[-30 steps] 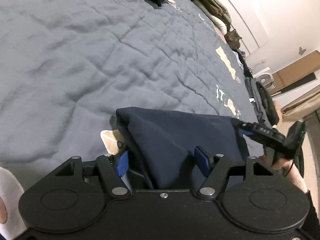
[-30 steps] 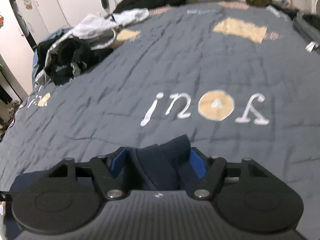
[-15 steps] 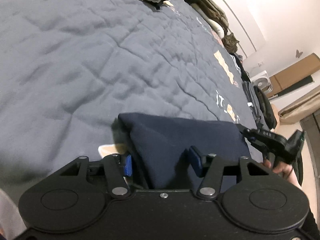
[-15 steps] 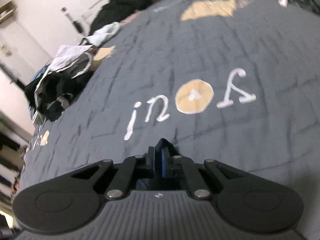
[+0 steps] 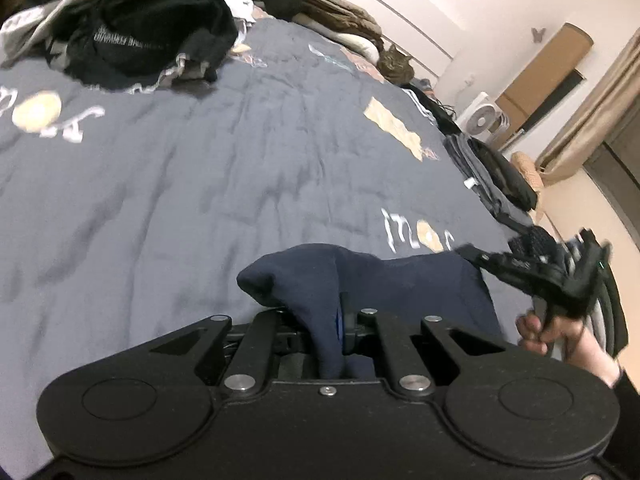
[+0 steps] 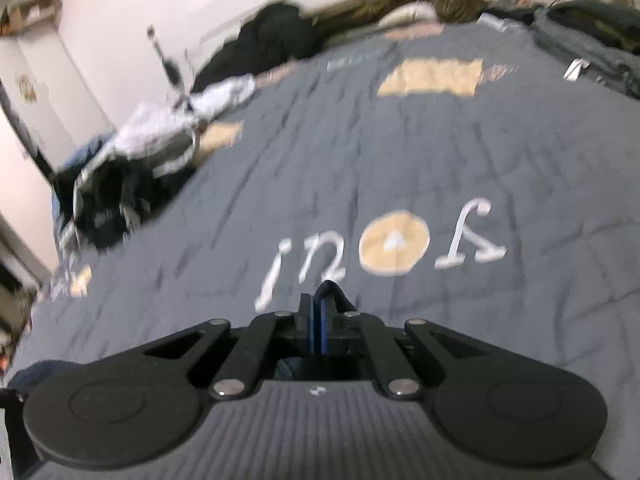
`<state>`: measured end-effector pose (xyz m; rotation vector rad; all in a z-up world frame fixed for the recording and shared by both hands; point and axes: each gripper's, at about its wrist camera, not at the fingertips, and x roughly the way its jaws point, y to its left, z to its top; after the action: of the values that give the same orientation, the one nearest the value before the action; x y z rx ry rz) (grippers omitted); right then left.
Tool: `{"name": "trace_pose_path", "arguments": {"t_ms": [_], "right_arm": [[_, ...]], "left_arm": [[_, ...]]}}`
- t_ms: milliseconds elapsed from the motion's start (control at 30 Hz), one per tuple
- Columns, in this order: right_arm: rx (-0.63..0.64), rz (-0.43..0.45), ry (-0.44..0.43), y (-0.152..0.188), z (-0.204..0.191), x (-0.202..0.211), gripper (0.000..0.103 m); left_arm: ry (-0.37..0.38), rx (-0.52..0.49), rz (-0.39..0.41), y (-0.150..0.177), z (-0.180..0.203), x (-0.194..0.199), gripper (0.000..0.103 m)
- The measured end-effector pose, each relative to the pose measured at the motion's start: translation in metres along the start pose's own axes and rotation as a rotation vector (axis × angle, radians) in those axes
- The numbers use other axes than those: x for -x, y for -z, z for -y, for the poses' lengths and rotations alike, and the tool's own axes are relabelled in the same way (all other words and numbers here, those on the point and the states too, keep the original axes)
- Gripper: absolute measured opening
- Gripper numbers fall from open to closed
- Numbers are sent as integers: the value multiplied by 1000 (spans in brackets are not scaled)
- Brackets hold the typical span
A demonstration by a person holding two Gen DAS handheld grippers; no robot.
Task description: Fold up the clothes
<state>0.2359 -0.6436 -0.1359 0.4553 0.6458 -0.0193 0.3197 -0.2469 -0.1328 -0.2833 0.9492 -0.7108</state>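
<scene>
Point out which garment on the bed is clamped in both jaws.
The navy garment: the left gripper and right gripper are both shut on it. The black clothes pile and grey folded clothes lie untouched.

Navy garment (image 5: 400,284) stretched above the grey quilt (image 5: 200,168), bunched where it is pinched

- The navy garment (image 5: 400,284) is soft, matt knit cloth.
- The grey bedspread (image 5: 200,184) is matt quilted cloth, creased, with stitched cream patches.
- The left gripper (image 5: 340,320) is matt black plastic with shiny metal rivets.
</scene>
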Motion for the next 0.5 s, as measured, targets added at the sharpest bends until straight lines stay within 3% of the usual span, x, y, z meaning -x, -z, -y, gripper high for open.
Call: {"name": "trace_pose_path", "arguments": {"t_ms": [67,133,233,367,433,500], "right_arm": [[-32,53,10,-2,3,4,3],[-50,40,44,-2,6,-5,3],[-74,6,103,0,13,-20,6],[-132,11,104,-8,26,-2,7],[-84,15,93,-11,20,15,7],[-29,-18,73,-2,8,28,8]], "left_arm": [[-41,14,-42,-10,-6,-13,21],[-155,32,-66,-9,-15,-22,36],[-193,75,-31,0,-29,-6,43],[-127,83,55,20,-21,41,55],[-86,66,65,33,-8,56,63],[-100,50,63,52,8,59,63]]}}
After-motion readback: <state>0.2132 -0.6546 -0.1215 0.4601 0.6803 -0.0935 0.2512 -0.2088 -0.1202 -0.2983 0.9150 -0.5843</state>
